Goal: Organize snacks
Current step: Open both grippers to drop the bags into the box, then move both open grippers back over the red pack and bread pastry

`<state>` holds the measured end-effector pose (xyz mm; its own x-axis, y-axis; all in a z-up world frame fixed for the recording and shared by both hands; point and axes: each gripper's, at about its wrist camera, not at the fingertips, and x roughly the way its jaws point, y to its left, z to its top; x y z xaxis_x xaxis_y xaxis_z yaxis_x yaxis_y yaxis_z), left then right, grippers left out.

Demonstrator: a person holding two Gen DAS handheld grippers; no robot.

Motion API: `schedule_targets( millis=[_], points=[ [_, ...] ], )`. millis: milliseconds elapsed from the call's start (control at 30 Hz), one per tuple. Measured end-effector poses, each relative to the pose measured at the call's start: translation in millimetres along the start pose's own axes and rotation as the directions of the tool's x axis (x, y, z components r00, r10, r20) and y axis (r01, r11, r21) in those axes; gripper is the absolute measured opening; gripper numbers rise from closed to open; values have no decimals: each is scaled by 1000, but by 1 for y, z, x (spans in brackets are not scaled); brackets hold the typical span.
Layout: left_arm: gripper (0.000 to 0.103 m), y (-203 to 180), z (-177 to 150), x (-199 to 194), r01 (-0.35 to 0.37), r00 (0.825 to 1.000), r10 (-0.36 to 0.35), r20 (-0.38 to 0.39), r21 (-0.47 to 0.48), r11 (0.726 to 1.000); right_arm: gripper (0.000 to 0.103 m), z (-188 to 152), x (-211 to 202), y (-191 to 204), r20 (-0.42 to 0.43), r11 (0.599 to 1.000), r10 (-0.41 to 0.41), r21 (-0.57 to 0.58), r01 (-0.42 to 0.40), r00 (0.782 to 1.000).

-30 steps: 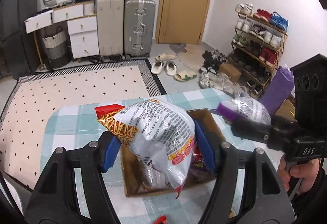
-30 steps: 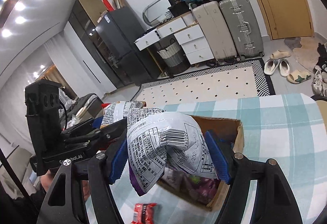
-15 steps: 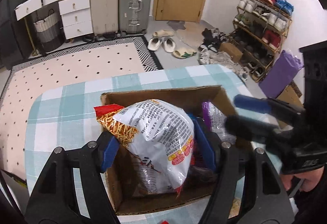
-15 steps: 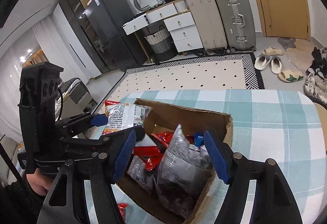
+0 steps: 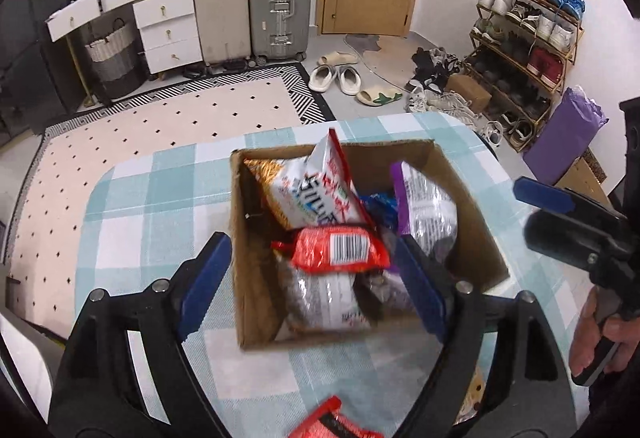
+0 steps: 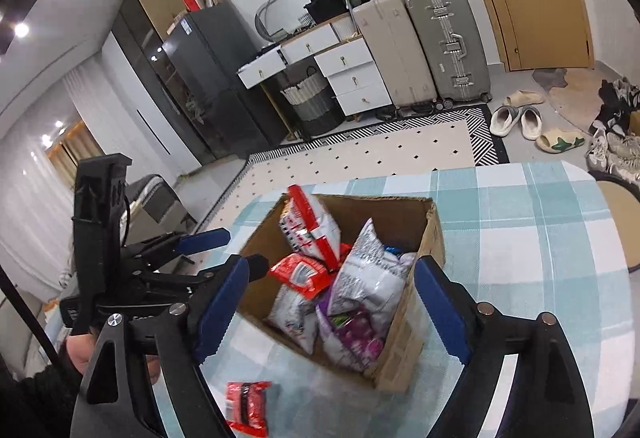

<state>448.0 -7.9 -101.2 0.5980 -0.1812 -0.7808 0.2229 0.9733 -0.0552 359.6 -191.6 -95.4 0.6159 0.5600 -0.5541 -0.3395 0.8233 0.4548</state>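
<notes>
A brown cardboard box (image 5: 464, 198) (image 6: 434, 234) stands on the checked tablecloth and holds several snack bags. A white and red noodle bag (image 5: 316, 190) (image 6: 308, 228) leans at its far left. A silver and purple bag (image 5: 428, 210) (image 6: 368, 278) lies at its right. A red packet (image 5: 340, 248) (image 6: 302, 274) lies on top. My left gripper (image 5: 312, 286) is open and empty above the box's near edge. My right gripper (image 6: 330, 308) is open and empty over the box. A small red packet (image 6: 246, 406) (image 5: 320, 422) lies on the cloth in front of the box.
The table (image 5: 152, 198) has a teal and white checked cloth and rounded far corners. Beyond it are a patterned rug (image 5: 160, 126), suitcases (image 5: 278, 2), white drawers (image 5: 168, 26) and a shoe rack (image 5: 528, 34). A chair seat (image 6: 620, 222) stands at the table's right.
My left gripper opened and let the noodle bag drop into the box. One second ago my right gripper held the silver and purple bag; it released it into the box. Both grippers have pulled back.
</notes>
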Motion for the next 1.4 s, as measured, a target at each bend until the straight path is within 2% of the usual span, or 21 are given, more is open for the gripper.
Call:
schedule_targets(
  millis=[300, 567, 900, 1033, 1100, 1267, 1400],
  points=[
    [86, -4, -55, -54, -17, 998, 18, 60, -23, 1000, 94, -41, -42, 20, 86, 1000, -10, 6, 9, 996],
    [86, -2, -106, -93, -39, 992, 44, 115, -53, 998, 95, -88, -58, 33, 91, 999, -38, 7, 38, 995],
    [88, -3, -173, -145, -56, 977, 74, 200, -93, 994, 96, -135, -80, 45, 121, 998, -59, -6, 61, 991],
    [103, -5, -202, -167, -57, 965, 87, 249, -127, 990, 97, -151, -87, 48, 129, 996, -79, -21, 83, 988],
    [103, -8, -214, -176, -50, 956, 86, 281, -133, 990, 97, -159, -90, 49, 133, 995, -86, -28, 91, 987],
    [103, -11, -236, -181, -57, 950, 98, 297, -142, 988, 99, -178, -89, 49, 122, 992, -108, -46, 114, 987],
    [103, -10, -253, -164, -53, 964, 92, 250, -157, 986, 99, -190, -78, 45, 82, 989, -134, -53, 139, 987]
  ],
)
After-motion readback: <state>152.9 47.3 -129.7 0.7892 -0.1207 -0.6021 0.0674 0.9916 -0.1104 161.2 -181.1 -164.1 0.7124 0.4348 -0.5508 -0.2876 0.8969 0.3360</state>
